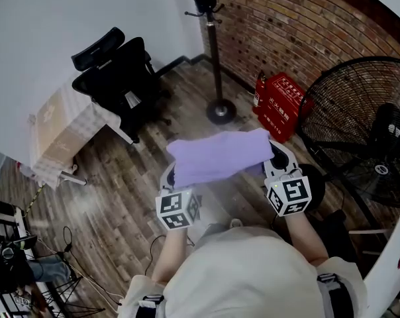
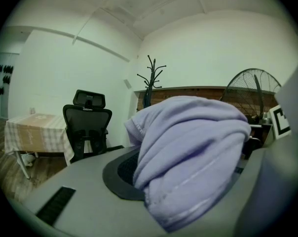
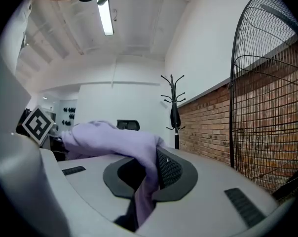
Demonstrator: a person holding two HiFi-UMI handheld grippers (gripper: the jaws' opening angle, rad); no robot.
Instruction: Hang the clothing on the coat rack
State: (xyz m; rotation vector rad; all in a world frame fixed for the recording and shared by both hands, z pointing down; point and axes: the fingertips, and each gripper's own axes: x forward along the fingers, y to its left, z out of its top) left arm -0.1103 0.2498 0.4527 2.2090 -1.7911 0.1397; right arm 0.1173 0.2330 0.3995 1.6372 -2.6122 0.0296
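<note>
A lavender garment (image 1: 220, 156) is stretched level between my two grippers, over the wooden floor. My left gripper (image 1: 172, 177) is shut on its left end; in the left gripper view the bunched cloth (image 2: 188, 147) fills the space between the jaws and hides the right one. My right gripper (image 1: 277, 159) is shut on the right end, where a fold of the garment (image 3: 139, 147) drops down between the dark pads (image 3: 171, 169). The black coat rack (image 1: 215, 52) stands ahead by the brick wall, a dark item hanging at its top. The coat rack (image 2: 150, 80) shows past the cloth, and the coat rack (image 3: 173, 107) is also beside the wall.
A black office chair (image 1: 120, 78) stands left of the rack, beside a cloth-covered table (image 1: 61, 134). A red box (image 1: 283, 108) sits against the brick wall. A large black floor fan (image 1: 369, 131) is close on the right. Cables and stands (image 1: 28, 264) crowd the lower left.
</note>
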